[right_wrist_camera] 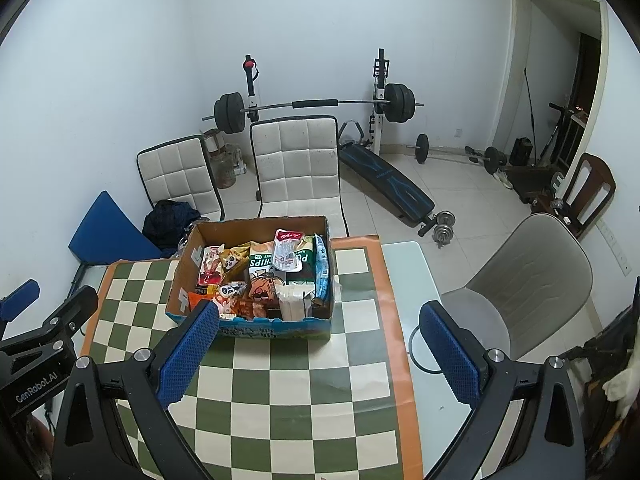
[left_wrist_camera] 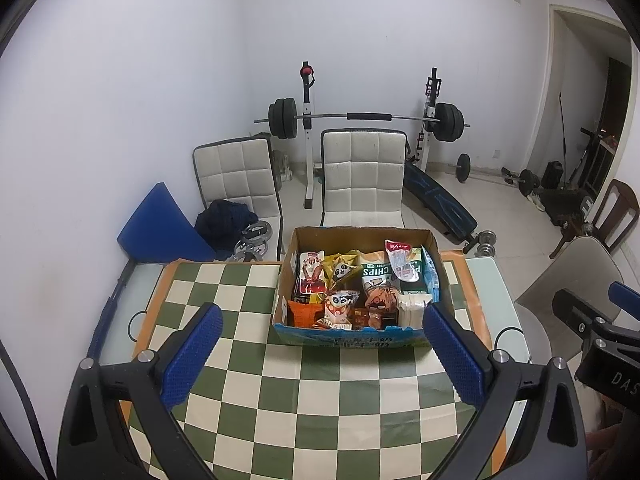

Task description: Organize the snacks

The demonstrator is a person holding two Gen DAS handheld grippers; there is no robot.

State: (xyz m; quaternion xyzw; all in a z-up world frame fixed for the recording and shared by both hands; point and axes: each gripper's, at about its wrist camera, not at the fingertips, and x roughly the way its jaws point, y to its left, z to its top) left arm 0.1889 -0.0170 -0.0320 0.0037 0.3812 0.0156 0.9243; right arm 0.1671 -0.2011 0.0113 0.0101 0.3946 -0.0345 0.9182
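An open cardboard box point(left_wrist_camera: 438, 272) stands on the green-and-cream checkered table point(left_wrist_camera: 304, 400), packed with several snack packs: a green chips bag point(left_wrist_camera: 376, 274), panda packs point(left_wrist_camera: 340, 304), a red pack point(left_wrist_camera: 310, 276). My left gripper point(left_wrist_camera: 322, 354) is open and empty, hovering above the table just in front of the box. In the right wrist view the box point(right_wrist_camera: 188, 276) sits ahead to the left. My right gripper point(right_wrist_camera: 320, 354) is open and empty, above the table's near right part. Each gripper shows at the edge of the other's view.
Two white padded chairs point(left_wrist_camera: 362, 176) stand behind the table, a grey chair point(right_wrist_camera: 524, 280) at its right. A barbell rack point(left_wrist_camera: 360, 118), a blue bench and dumbbells fill the floor behind. A blue cushion point(left_wrist_camera: 158, 226) leans at the left wall. A black cable loop point(right_wrist_camera: 420, 344) lies on the table's right edge.
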